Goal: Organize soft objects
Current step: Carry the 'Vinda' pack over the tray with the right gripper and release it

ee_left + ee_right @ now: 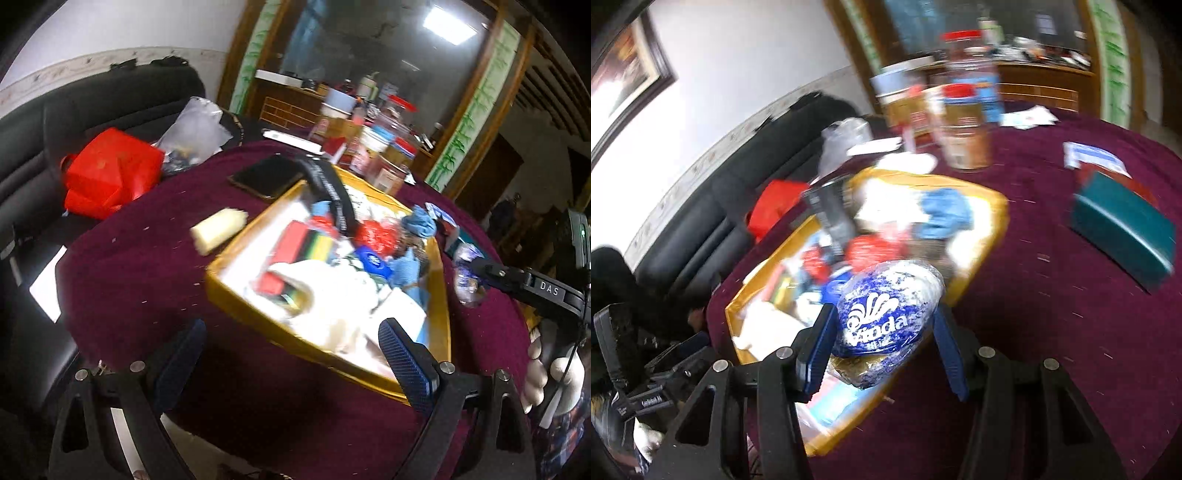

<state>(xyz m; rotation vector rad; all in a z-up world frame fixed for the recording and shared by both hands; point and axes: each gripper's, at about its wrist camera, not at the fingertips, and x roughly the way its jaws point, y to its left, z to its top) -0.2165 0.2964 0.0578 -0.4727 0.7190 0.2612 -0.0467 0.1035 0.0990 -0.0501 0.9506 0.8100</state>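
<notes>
A gold-rimmed tray (236, 306) on the maroon tablecloth holds several soft things: a white cloth (332, 295), a blue cloth (419, 221), red and blue packets, and a black strap (328, 188). My left gripper (291, 332) is open and wide over the tray's near edge, with nothing between its blue pads. My right gripper (882, 339) is shut on a blue-and-white tissue pack (886, 306), held above the tray's (993, 221) near corner. In the left wrist view that tissue pack (466, 284) hangs off the tray's right side. A pale yellow sponge (218, 229) lies on the cloth left of the tray.
A dark phone (267, 175) lies behind the tray. Jars and tins (388, 147) crowd the table's far side. A red bag (110, 173) sits on the black sofa to the left. A teal box (1123, 229) lies right of the tray. A gloved hand (554, 373) shows at right.
</notes>
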